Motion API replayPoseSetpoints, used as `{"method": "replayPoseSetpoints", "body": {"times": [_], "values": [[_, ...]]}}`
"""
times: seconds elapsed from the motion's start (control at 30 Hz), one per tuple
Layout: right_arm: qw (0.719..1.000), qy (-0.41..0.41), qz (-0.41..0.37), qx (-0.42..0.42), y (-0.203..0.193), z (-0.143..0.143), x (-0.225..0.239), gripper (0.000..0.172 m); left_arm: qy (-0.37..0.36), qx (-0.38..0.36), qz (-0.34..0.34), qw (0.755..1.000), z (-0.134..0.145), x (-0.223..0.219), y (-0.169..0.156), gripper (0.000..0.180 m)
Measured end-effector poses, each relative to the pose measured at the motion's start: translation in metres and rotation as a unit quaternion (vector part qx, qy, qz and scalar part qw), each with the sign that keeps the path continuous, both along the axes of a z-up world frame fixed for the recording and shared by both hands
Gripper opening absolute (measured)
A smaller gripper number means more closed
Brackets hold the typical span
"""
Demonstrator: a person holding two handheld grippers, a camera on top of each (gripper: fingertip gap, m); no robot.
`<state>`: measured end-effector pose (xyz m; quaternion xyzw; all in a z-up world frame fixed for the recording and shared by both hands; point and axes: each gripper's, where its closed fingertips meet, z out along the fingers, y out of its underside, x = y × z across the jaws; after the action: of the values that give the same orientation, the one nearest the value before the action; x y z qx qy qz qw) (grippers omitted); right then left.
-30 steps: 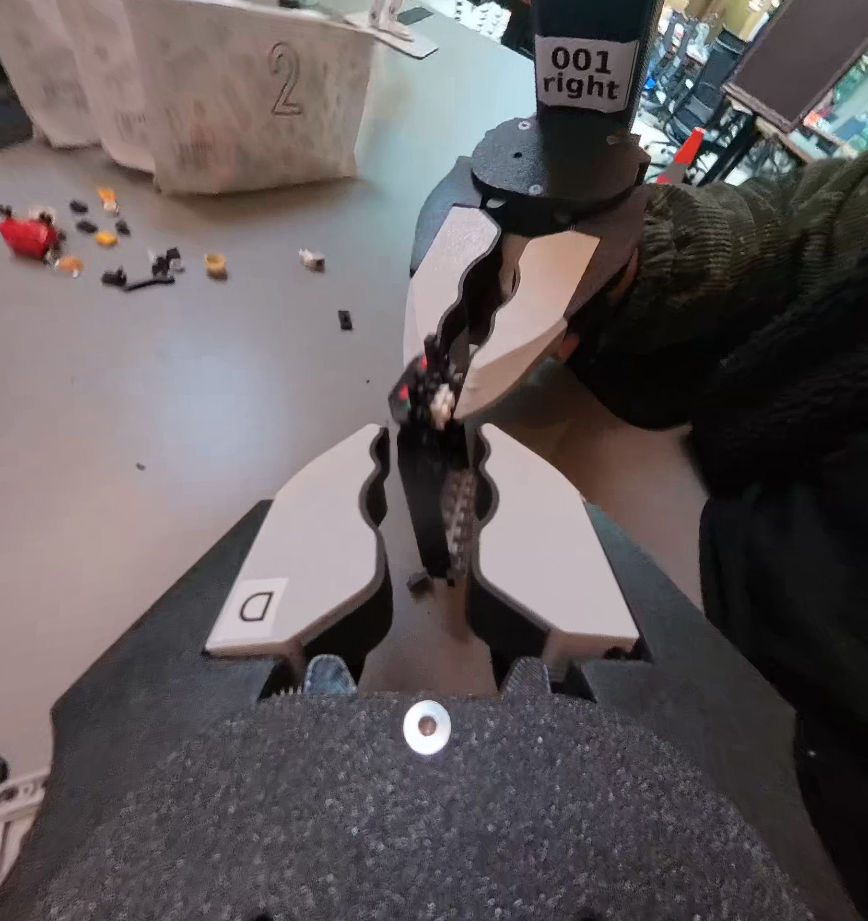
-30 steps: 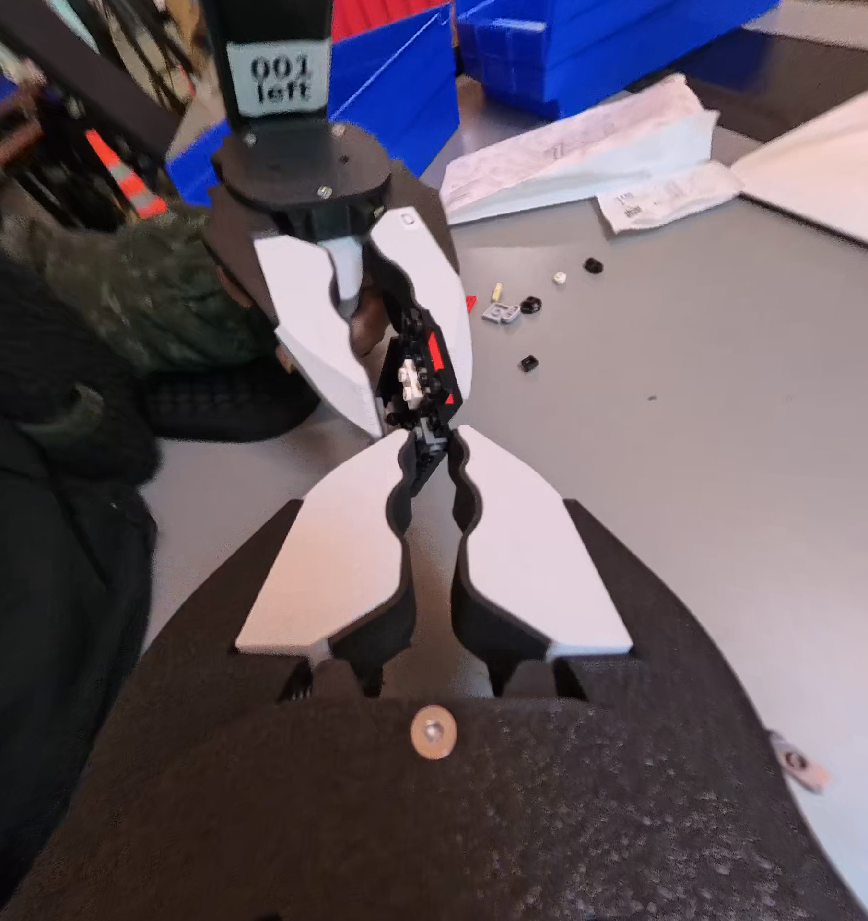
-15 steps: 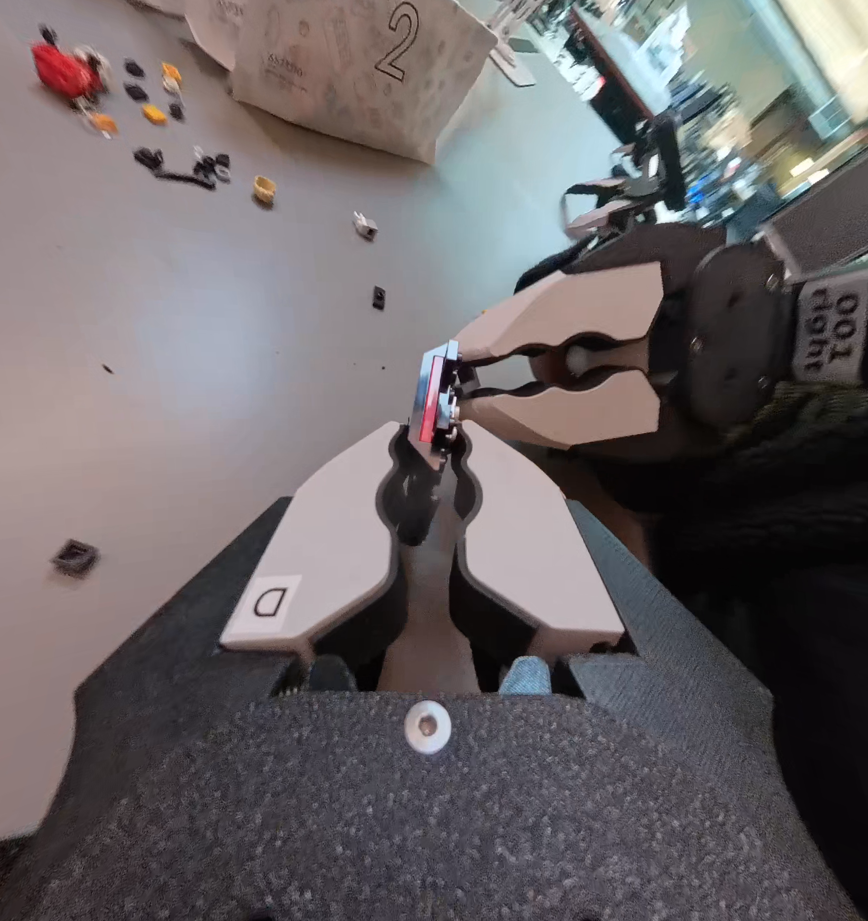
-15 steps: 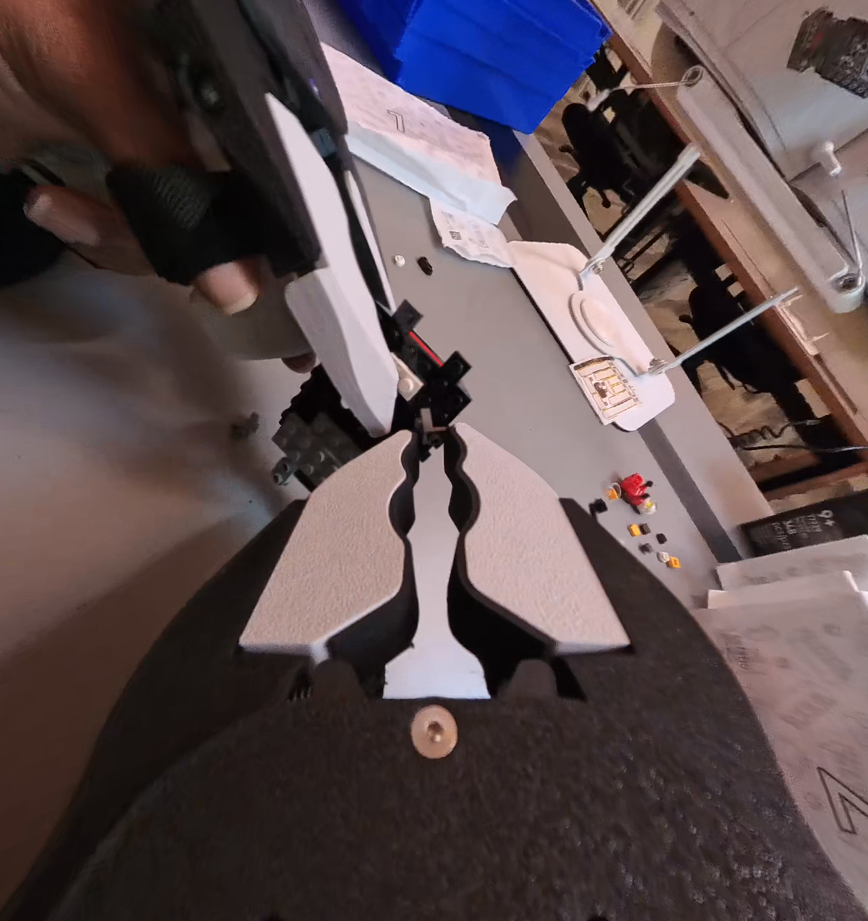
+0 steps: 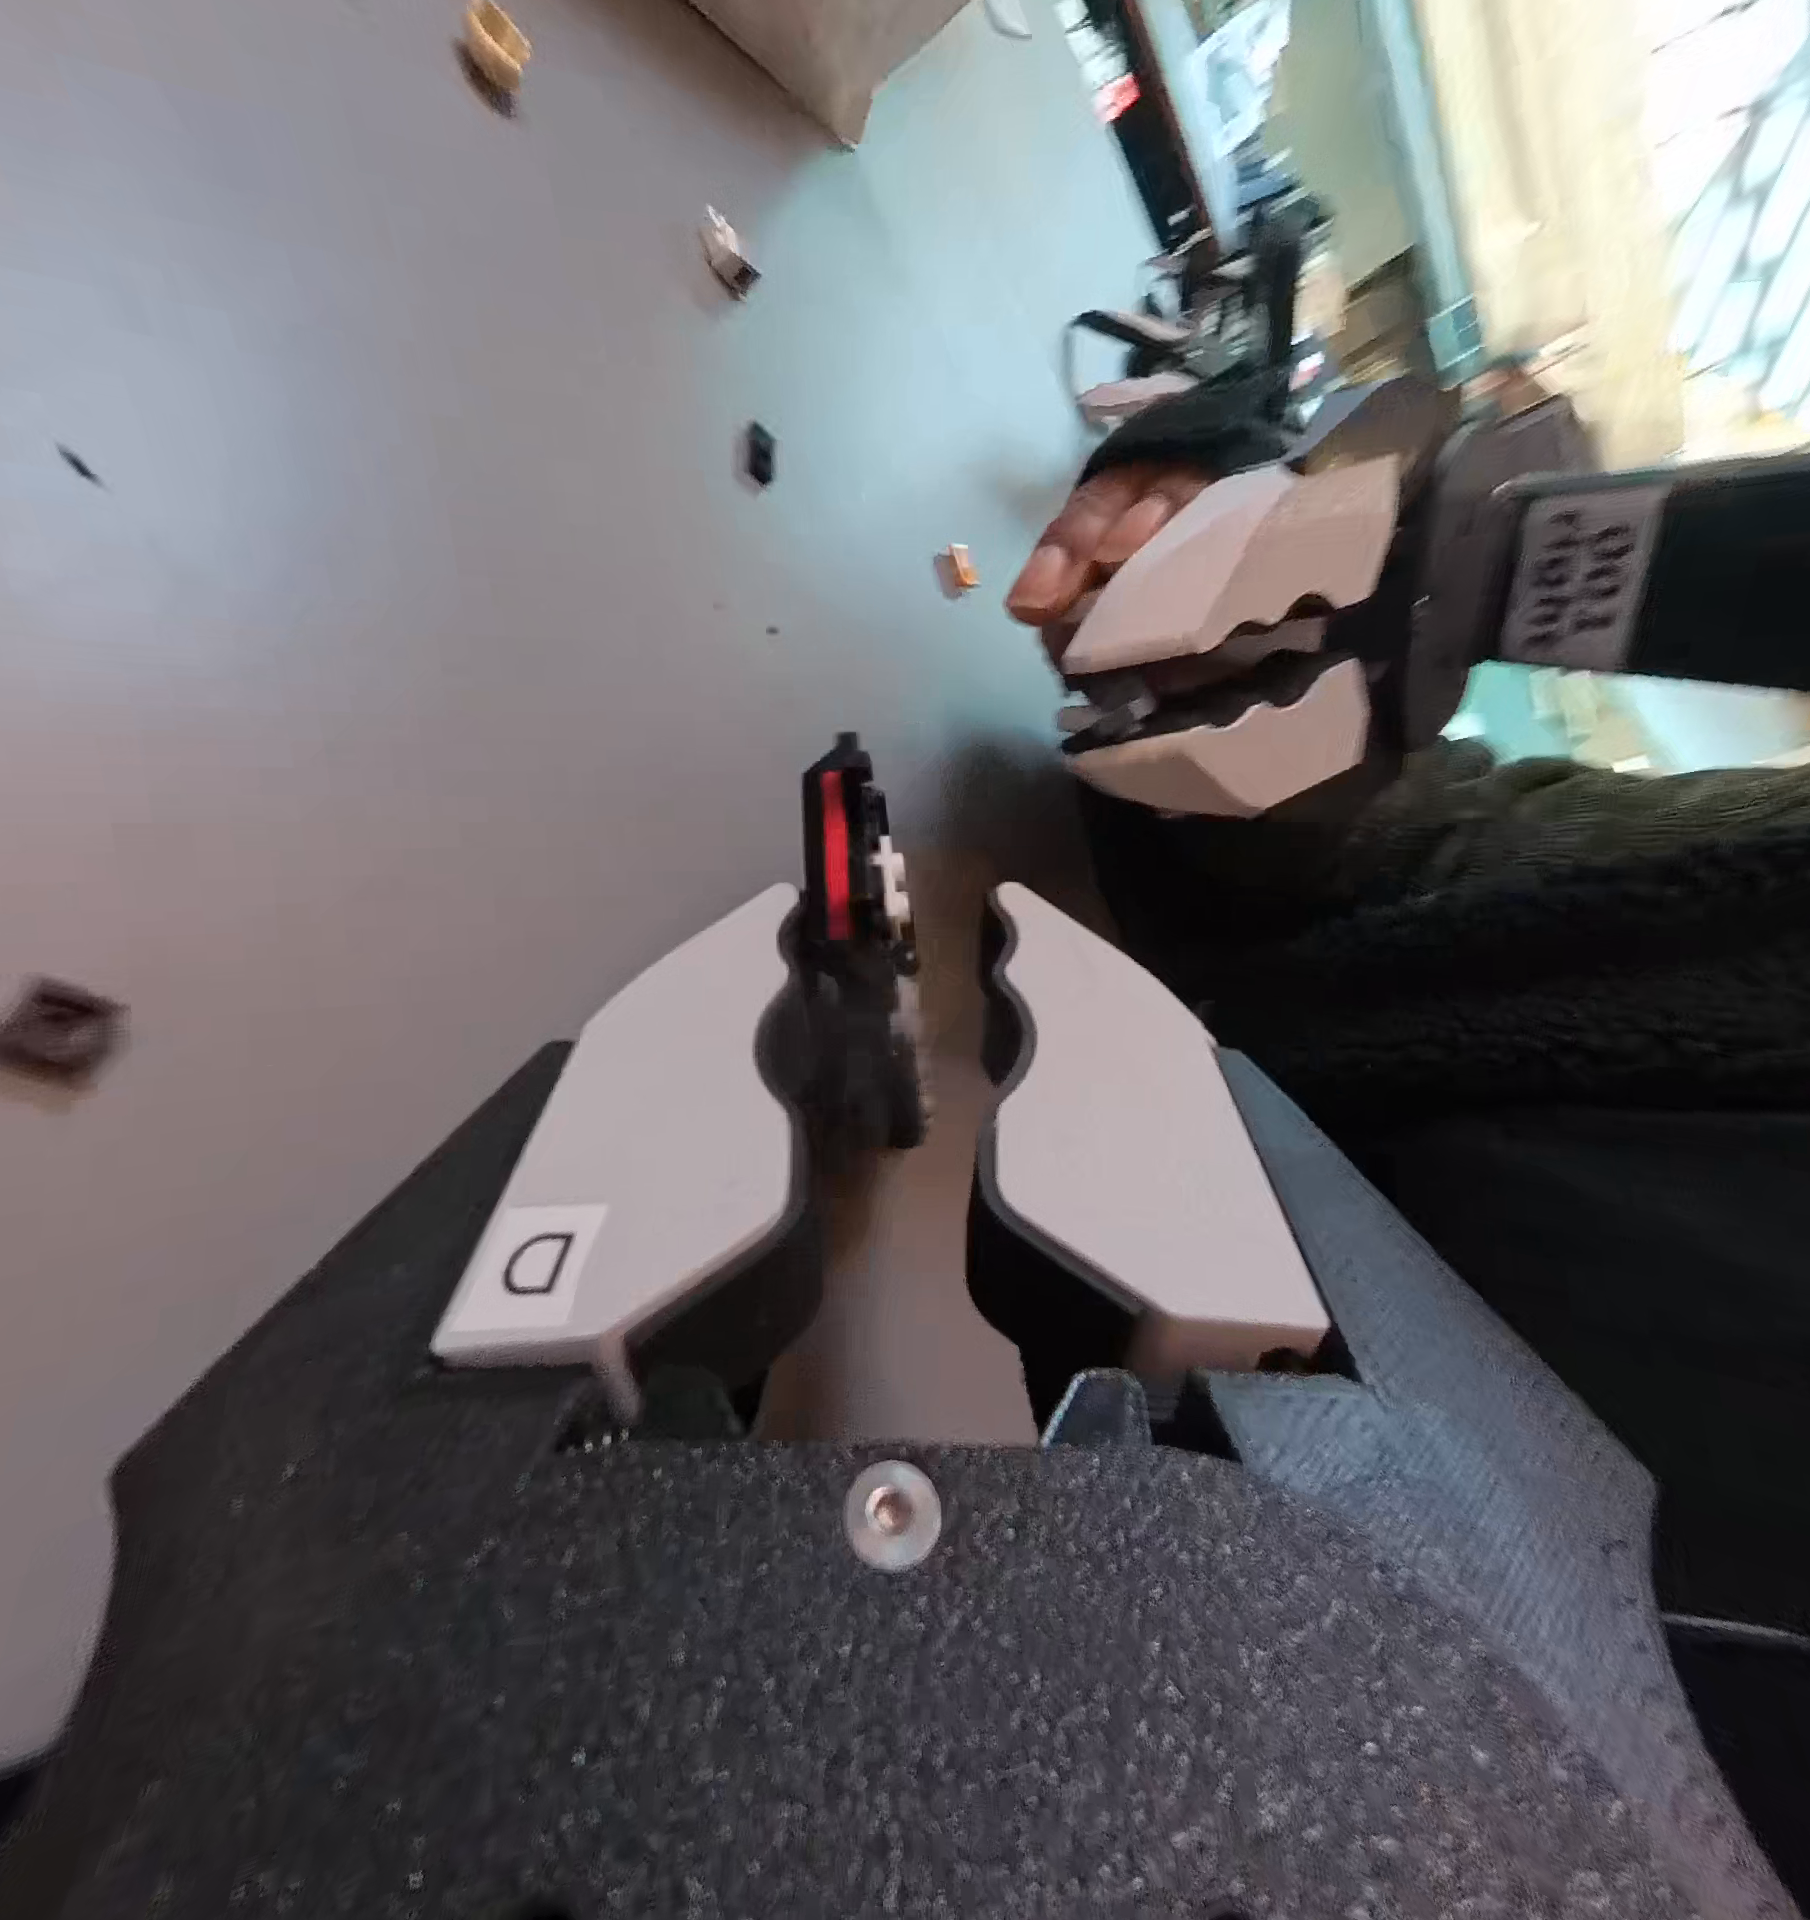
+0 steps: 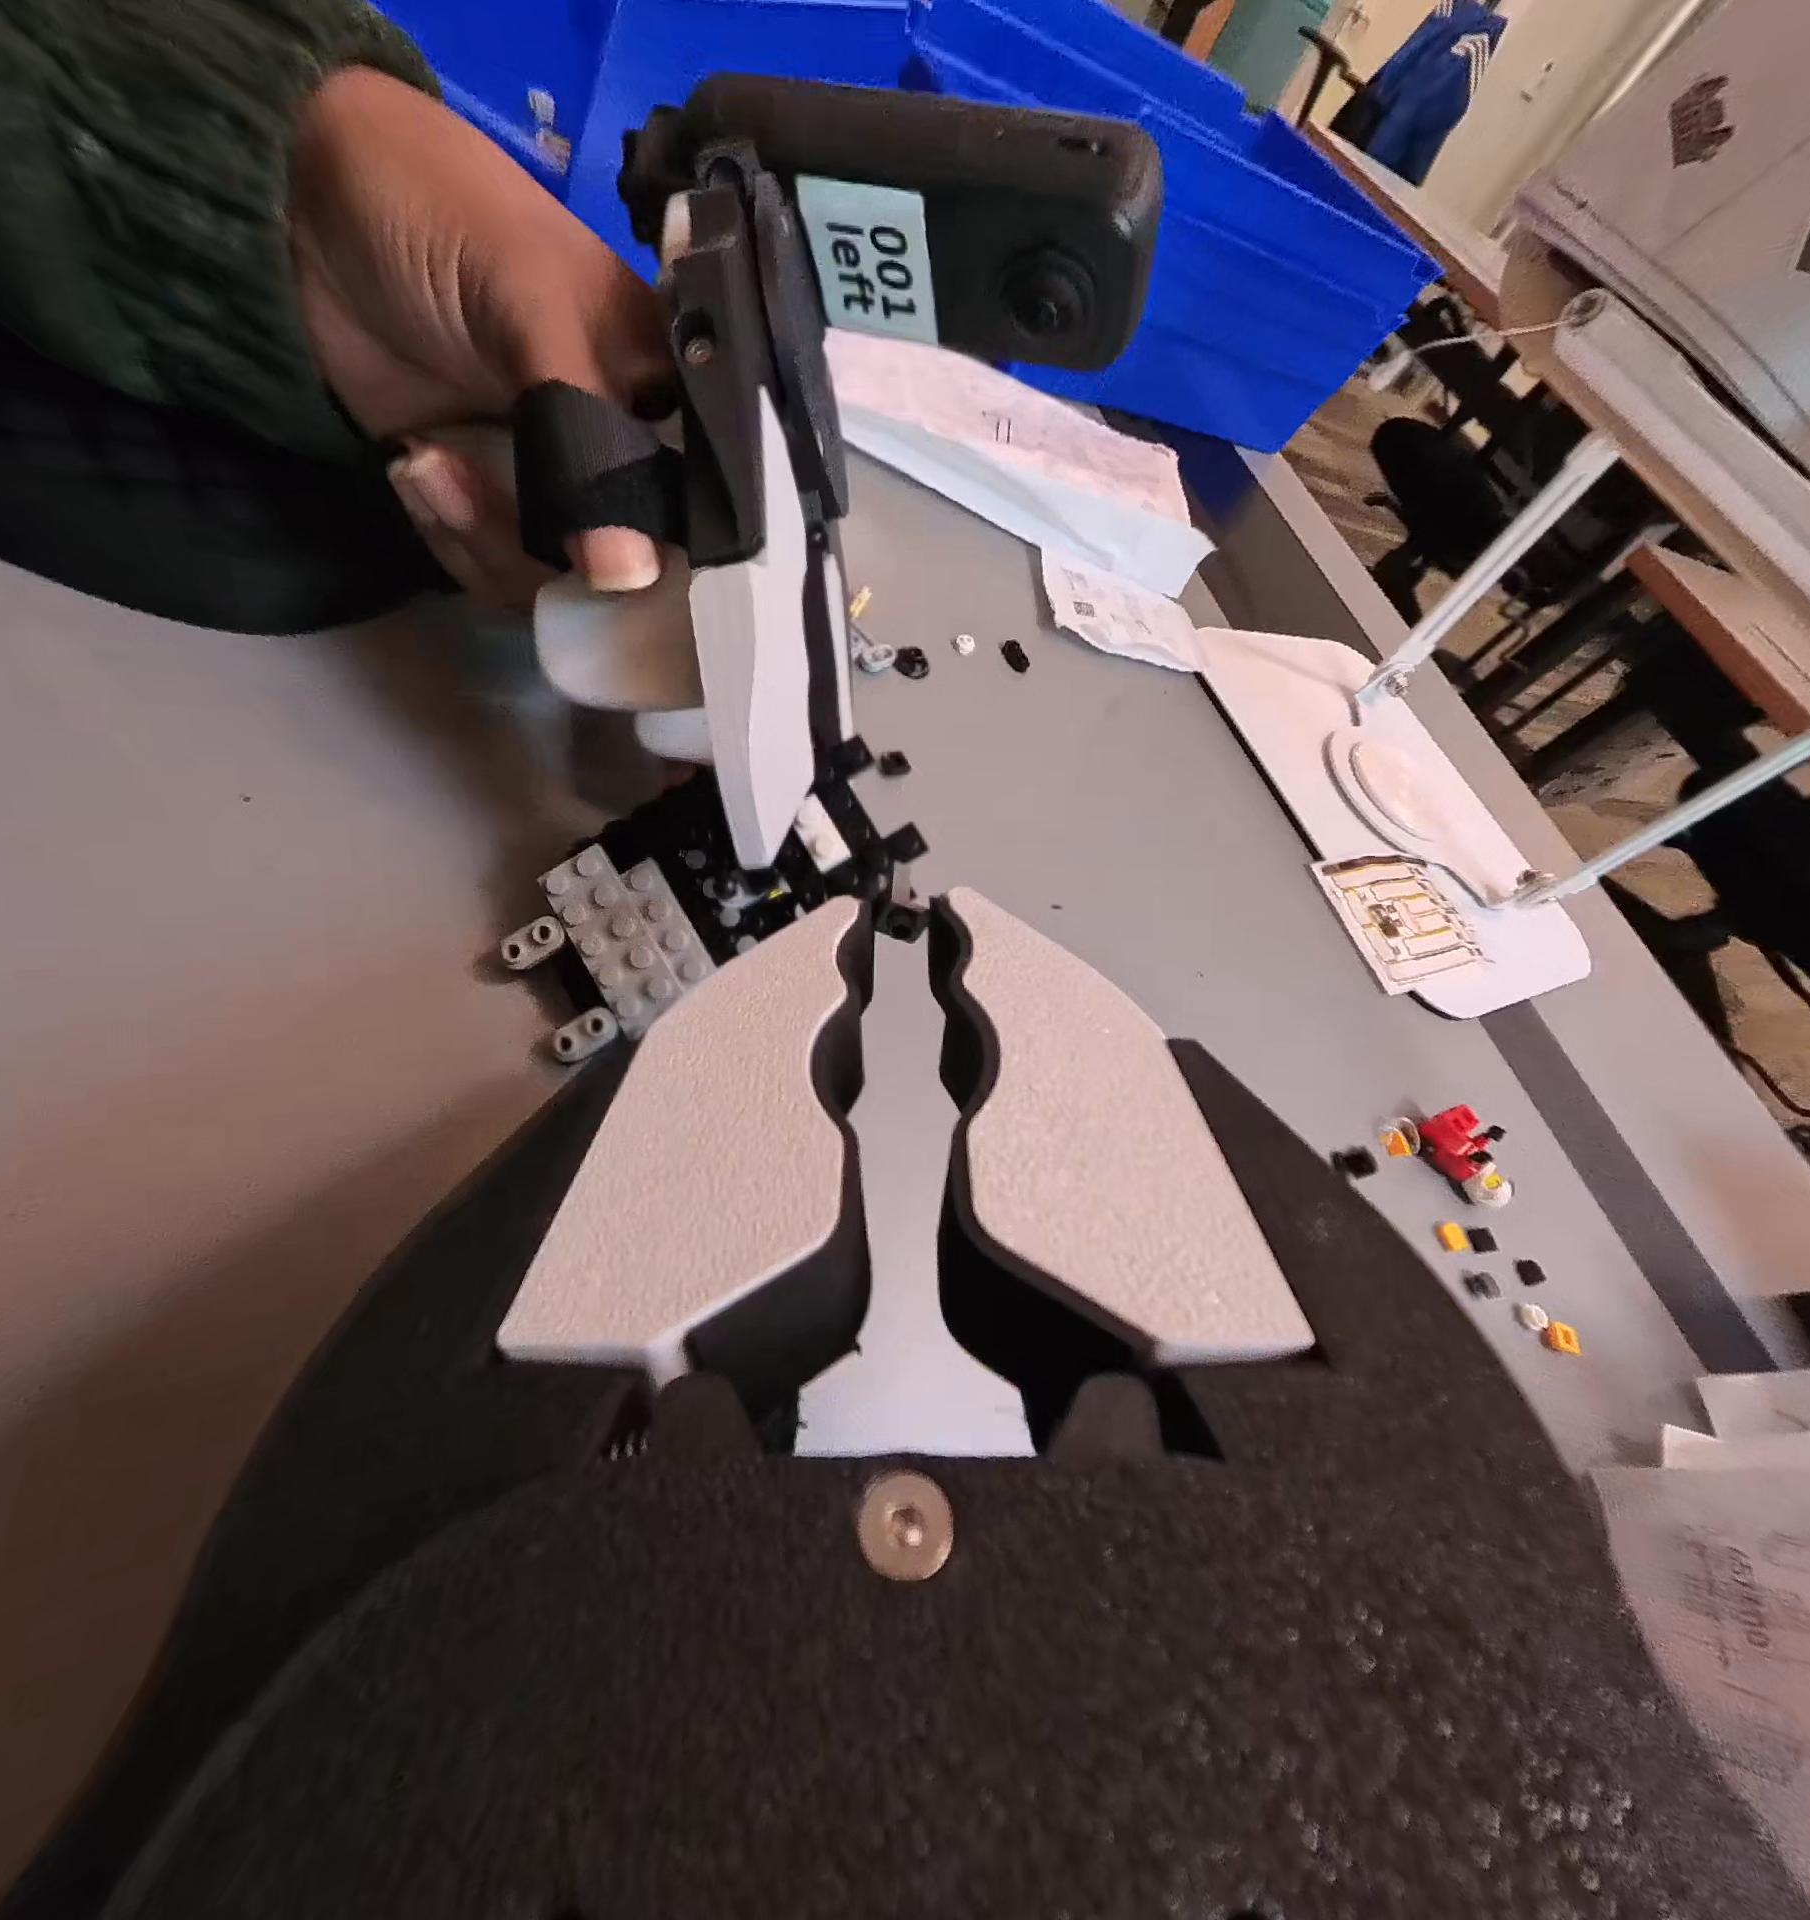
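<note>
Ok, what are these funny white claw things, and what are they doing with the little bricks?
They are hand-held tongs, one in each of a person's hands. Each picture comes from a camera riding on one pair, looking along its fingers. The left tongs are open; a black-and-red brick model stands between them, with a gap on one side. The right tongs pinch a small black piece. Loose little bricks lie on the grey table.
</note>
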<state>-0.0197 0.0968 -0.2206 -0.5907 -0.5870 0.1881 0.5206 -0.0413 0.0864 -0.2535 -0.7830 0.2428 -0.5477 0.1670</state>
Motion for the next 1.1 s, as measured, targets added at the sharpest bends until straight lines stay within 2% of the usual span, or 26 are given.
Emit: {"method": "replayPoseSetpoints", "body": {"times": [0.1, 0.17, 0.33, 0.4, 0.43, 0.57, 0.63, 0.67, 0.7, 0.77, 0.8, 0.9, 1.0, 1.1], "values": [[1.000, -0.005, 0.003, 0.013, -0.001, 0.000, -0.001, 0.010, 0.065, 0.105, 0.035, 0.992, 0.000, -0.016, 0.019, 0.041], [1.000, -0.011, 0.009, 0.023, -0.004, -0.002, -0.005, 0.010, 0.031, 0.123, 0.041, 0.991, 0.017, -0.017, 0.021, 0.034], [0.997, -0.018, 0.024, 0.073, -0.012, 0.003, -0.020, 0.010, -0.103, 0.005, -0.026, 0.994, 0.041, 0.001, -0.008, 0.026], [0.995, -0.028, 0.027, 0.097, -0.015, 0.004, -0.025, 0.010, -0.126, -0.031, -0.047, 0.990, 0.043, 0.007, -0.016, 0.020], [0.993, -0.034, 0.031, 0.106, -0.016, 0.003, -0.026, 0.010, -0.129, -0.033, -0.050, 0.990, 0.043, 0.007, -0.017, 0.009], [0.992, -0.022, 0.021, 0.124, -0.015, 0.010, -0.027, 0.010, -0.136, -0.015, -0.053, 0.989, 0.051, 0.001, -0.016, 0.008], [0.994, -0.033, 0.006, 0.104, -0.007, 0.006, -0.022, 0.015, -0.094, 0.041, -0.040, 0.994, 0.052, -0.013, -0.006, 0.008], [0.996, -0.038, 0.004, 0.078, -0.004, 0.002, -0.018, 0.017, -0.044, 0.081, -0.013, 0.996, 0.047, -0.027, 0.006, 0.008], [0.998, -0.044, 0.013, 0.044, -0.006, -0.004, -0.016, 0.020, 0.039, 0.130, 0.016, 0.991, 0.035, -0.046, 0.021, 0.008], [0.998, -0.055, 0.040, -0.015, -0.015, -0.017, -0.016, 0.021, 0.210, 0.202, 0.068, 0.954, 0.011, -0.094, 0.047, 0.008], [0.996, -0.061, 0.057, -0.032, -0.022, -0.022, -0.019, 0.022, 0.252, 0.212, 0.086, 0.940, 0.006, -0.111, 0.053, 0.008], [0.991, -0.085, 0.095, -0.037, -0.040, -0.034, -0.033, 0.024, 0.300, 0.191, 0.094, 0.930, -0.005, -0.133, 0.053, 0.008], [0.987, -0.126, 0.096, -0.031, -0.042, -0.050, -0.037, 0.027, 0.374, 0.207, 0.100, 0.899, -0.015, -0.153, 0.058, 0.029], [0.988, -0.119, 0.085, -0.049, -0.037, -0.052, -0.033, 0.027, 0.401, 0.227, 0.089, 0.883, -0.017, -0.158, 0.056, 0.040]]}}
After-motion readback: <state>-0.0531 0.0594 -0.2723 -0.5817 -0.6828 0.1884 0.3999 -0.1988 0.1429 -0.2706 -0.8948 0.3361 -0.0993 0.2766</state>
